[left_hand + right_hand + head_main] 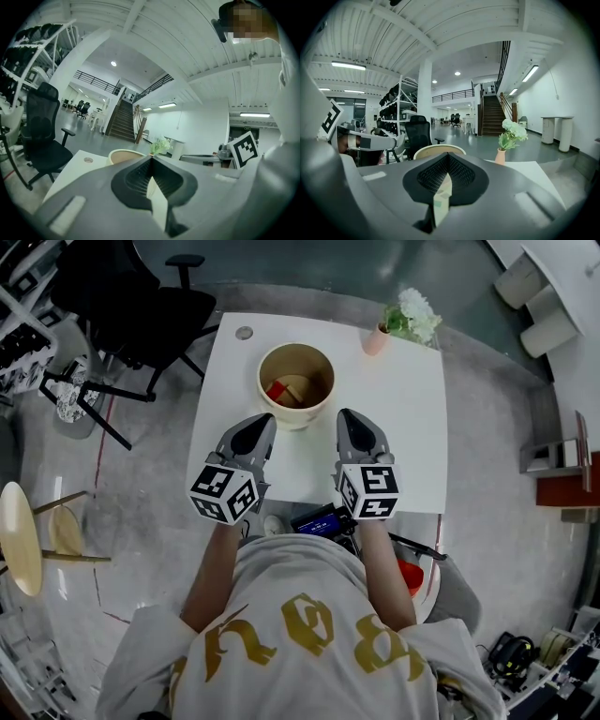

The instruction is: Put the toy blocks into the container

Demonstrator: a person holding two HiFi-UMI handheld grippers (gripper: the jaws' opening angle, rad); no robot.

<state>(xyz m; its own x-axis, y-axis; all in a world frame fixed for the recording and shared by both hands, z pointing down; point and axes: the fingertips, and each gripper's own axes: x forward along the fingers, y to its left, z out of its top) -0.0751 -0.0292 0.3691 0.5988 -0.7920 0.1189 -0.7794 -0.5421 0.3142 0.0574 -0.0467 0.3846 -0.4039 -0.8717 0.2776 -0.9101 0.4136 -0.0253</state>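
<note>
A round cream container stands at the back middle of the white table. Inside it lie a red block and tan blocks. My left gripper is shut and empty, held over the table just in front of the container's left side. My right gripper is shut and empty too, to the container's front right. The container's rim peeks over the closed jaws in the left gripper view, and the same rim shows in the right gripper view. No loose block shows on the table.
A small pink vase of white flowers stands at the table's back right corner. A round grey cap sits at the back left. A black office chair is off the table's left, and a wooden stool stands on the floor at the left.
</note>
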